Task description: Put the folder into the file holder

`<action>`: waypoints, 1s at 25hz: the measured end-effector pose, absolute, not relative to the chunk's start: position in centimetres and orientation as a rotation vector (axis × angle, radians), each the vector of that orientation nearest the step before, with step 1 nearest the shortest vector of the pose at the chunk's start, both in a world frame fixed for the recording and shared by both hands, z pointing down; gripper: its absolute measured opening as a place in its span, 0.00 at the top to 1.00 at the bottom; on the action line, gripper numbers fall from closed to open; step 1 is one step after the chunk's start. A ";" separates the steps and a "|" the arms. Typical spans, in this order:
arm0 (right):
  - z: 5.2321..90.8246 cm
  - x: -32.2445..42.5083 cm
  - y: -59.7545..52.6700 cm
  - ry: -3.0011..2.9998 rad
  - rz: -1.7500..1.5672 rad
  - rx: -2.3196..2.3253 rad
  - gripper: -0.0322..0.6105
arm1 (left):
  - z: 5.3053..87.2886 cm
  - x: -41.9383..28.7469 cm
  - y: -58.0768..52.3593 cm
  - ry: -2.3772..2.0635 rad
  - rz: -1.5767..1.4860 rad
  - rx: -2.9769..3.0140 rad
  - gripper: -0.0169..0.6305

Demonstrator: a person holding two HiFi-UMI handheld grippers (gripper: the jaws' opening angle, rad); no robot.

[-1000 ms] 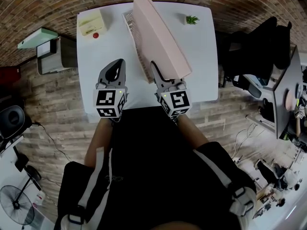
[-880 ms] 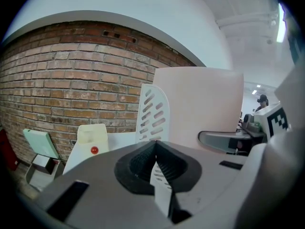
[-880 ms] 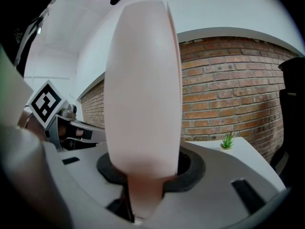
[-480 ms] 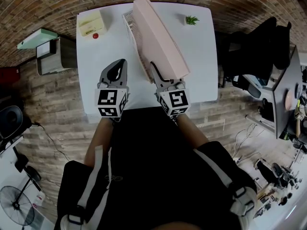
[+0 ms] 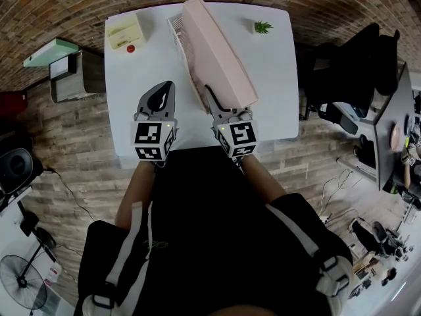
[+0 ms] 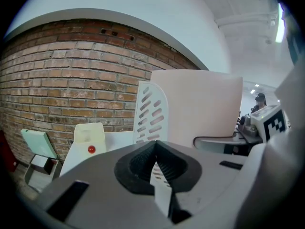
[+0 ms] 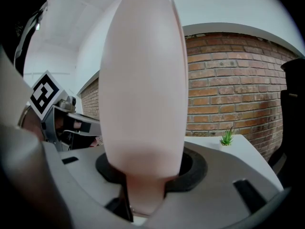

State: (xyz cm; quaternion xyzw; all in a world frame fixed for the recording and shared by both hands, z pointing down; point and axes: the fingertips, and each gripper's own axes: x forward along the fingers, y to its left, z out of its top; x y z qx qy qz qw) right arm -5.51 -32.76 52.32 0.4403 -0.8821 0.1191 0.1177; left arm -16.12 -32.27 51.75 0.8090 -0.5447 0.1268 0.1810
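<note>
A tall pink folder (image 5: 214, 45) stands tilted on the white table (image 5: 141, 71), its far end beside the white slotted file holder (image 5: 177, 30). My right gripper (image 5: 212, 96) is at the folder's near lower end. In the right gripper view the folder (image 7: 143, 94) fills the gap between the jaws; they have just been opening, and the pads still seem to touch it. My left gripper (image 5: 164, 89) hovers to the left of the folder, shut and empty. In the left gripper view the file holder (image 6: 151, 109) and the folder (image 6: 202, 106) rise ahead of the gripper's closed tips (image 6: 155, 157).
A cream box with a red knob (image 5: 125, 31) sits at the table's far left corner, a small green plant (image 5: 263, 26) at the far right. A green-lidded bin (image 5: 56, 52) stands on the floor to the left. A desk with dark gear (image 5: 368, 78) is to the right.
The folder's near end has shifted slightly left, and the right gripper has turned a little with it. The left gripper has kept still.
</note>
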 end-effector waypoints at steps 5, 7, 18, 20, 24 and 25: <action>52.9 -5.5 -32.8 -2.561 0.351 1.286 0.66 | 51.9 -16.3 -32.1 -1.540 0.358 2.279 0.94; 53.2 -5.4 -32.8 -2.549 0.354 1.282 0.66 | 52.0 -16.3 -32.1 -1.541 0.358 2.275 0.94; 54.2 -5.6 -32.8 -2.508 0.371 1.270 0.63 | 52.1 -16.6 -31.9 -1.538 0.350 2.274 0.94; 54.3 -5.6 -32.7 -2.501 0.373 1.273 0.62 | 52.1 -16.6 -31.8 -1.534 0.350 2.276 0.94; 54.9 -5.6 -32.7 -2.463 0.392 1.280 0.61 | 52.0 -16.7 -31.6 -1.522 0.350 2.286 0.94; 55.0 -5.7 -32.6 -2.455 0.401 1.280 0.59 | 52.0 -16.7 -31.5 -1.518 0.349 2.289 0.94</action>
